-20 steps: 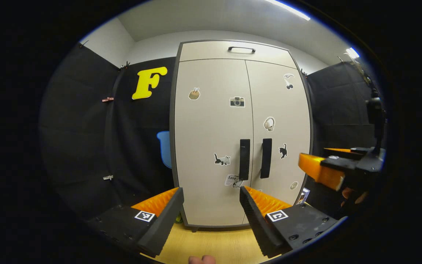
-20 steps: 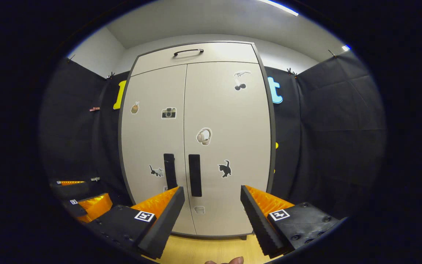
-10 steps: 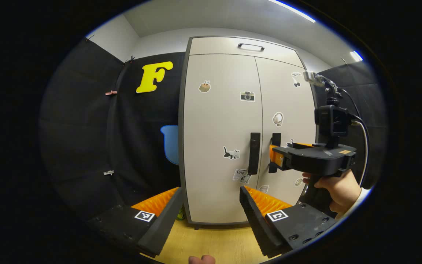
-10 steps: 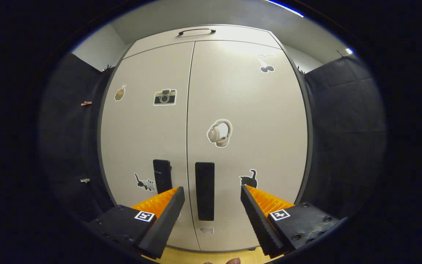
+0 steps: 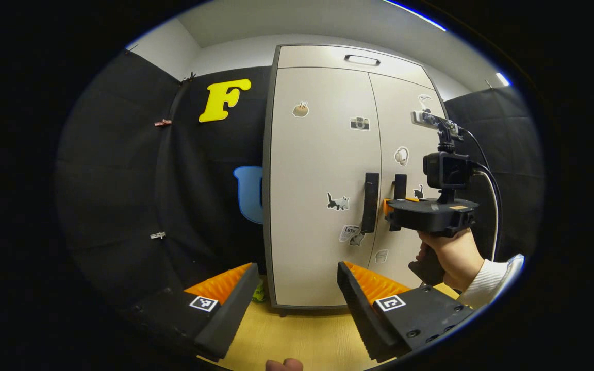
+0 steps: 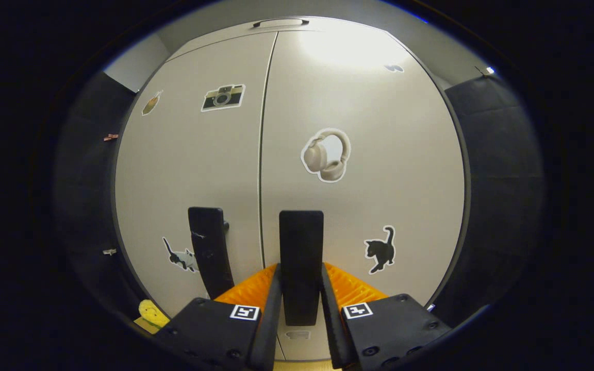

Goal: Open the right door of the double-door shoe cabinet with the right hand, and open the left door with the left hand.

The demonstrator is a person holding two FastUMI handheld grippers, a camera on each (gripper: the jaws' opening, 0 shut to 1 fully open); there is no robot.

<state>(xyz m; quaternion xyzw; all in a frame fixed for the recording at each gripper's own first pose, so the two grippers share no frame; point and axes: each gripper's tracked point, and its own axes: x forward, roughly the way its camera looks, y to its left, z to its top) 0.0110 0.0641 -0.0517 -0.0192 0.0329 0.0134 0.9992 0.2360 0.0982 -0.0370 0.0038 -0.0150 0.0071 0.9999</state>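
**Right hand-held gripper clamped on right door handle; left one waiting open**

Shoe cabinet (image 5: 323,175) stands upright against the booth's black cloth wall, on a pale wood floor (image 5: 297,335). Both doors are flush with the frame, the seam between them unbroken. A drawer-like top panel with a dark pull (image 5: 362,59) runs above the doors. Stickers are scattered on the fronts: camera (image 6: 223,97), headphones (image 6: 327,155), black cat (image 6: 380,250).

Right hand-held gripper (image 6: 299,296): both fingers pressed against the sides of the right door handle (image 6: 301,257), a dark vertical bar, gripping it near its lower half. In the left gripper view the same tool (image 5: 431,214) sits level at the handles, held by a hand (image 5: 449,255) in a white sleeve.

Left hand-held gripper (image 5: 297,304): fingers spread wide, nothing between them, set back from the cabinet and aimed at the lower part of the left door (image 5: 323,170). Left door handle (image 5: 370,202) is untouched, just beside the right handle, across the seam.
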